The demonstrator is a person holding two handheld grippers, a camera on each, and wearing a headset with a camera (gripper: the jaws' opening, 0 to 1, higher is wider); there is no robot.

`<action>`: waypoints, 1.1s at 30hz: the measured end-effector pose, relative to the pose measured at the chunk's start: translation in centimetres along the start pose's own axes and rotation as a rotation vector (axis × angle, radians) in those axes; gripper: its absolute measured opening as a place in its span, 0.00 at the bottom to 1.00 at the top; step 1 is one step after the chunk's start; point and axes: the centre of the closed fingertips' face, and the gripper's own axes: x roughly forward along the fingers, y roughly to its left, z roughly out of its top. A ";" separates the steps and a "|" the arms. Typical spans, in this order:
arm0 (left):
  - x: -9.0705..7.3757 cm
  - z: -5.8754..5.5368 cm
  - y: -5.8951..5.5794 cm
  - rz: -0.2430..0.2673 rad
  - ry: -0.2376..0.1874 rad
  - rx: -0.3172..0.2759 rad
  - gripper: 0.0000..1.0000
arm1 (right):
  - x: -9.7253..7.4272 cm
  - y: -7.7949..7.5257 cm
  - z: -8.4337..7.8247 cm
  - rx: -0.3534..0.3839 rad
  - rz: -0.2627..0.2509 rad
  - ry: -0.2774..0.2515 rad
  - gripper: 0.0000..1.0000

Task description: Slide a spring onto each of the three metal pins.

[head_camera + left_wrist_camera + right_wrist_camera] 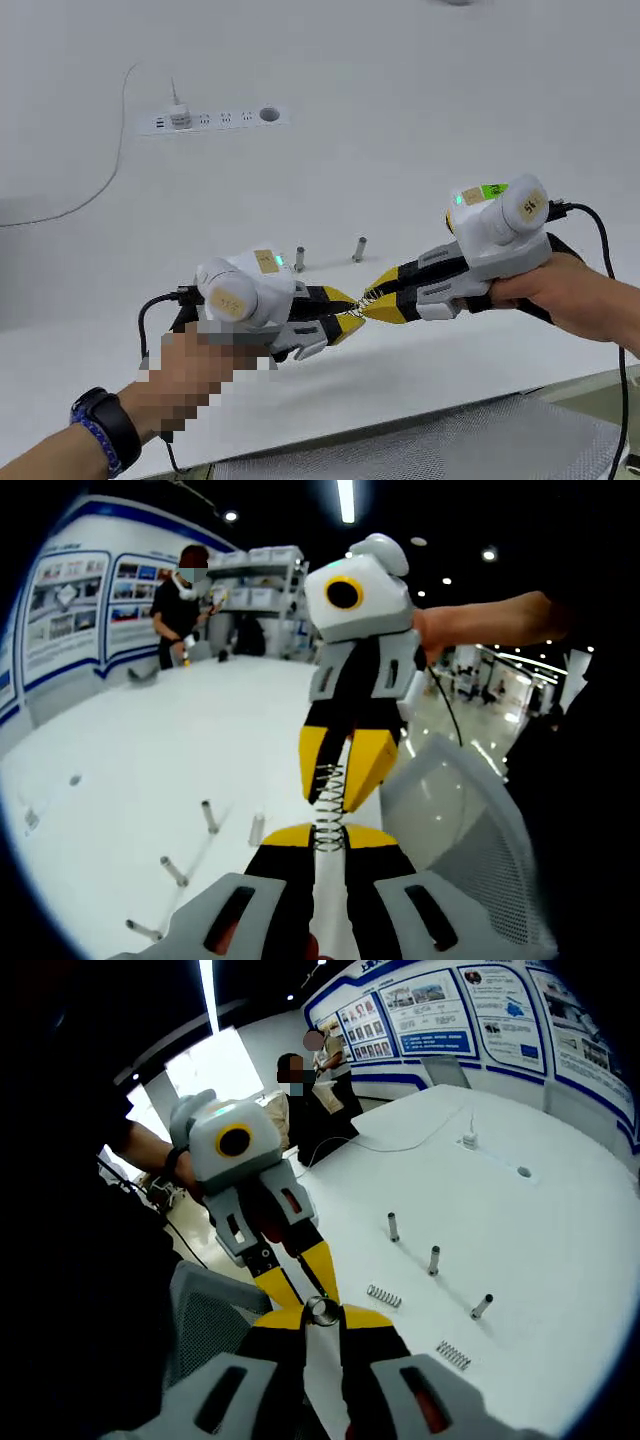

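Clearly the left hand-held gripper [342, 318] and right hand-held gripper [378, 303] were each clamped on one end of one spring [361, 303]. It hung in the air over the near counter [400, 120] edge, well apart from the three pins [434, 1260]. Risk: opposing pull could stretch it, and a slipped end might fling it off the counter.

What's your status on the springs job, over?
Left tongs and right tongs both shut on one spring, off the table. Three metal pins bare. Two spare springs lying beside them. Nothing seen in the way.
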 end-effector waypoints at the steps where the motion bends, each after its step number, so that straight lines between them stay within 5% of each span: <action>1: 0.0 0.1 -0.1 -0.002 -0.002 0.000 0.10 | 0.0 0.2 0.1 -0.007 0.005 0.005 0.14; 18: -0.4 0.4 -1.0 -0.056 -0.007 0.043 0.10 | 0.5 1.4 0.0 -0.064 0.096 0.048 0.13; 33: -1.4 -2.1 -1.2 -0.032 0.016 -0.009 0.11 | 2.5 2.5 -0.8 -0.110 0.113 0.104 0.12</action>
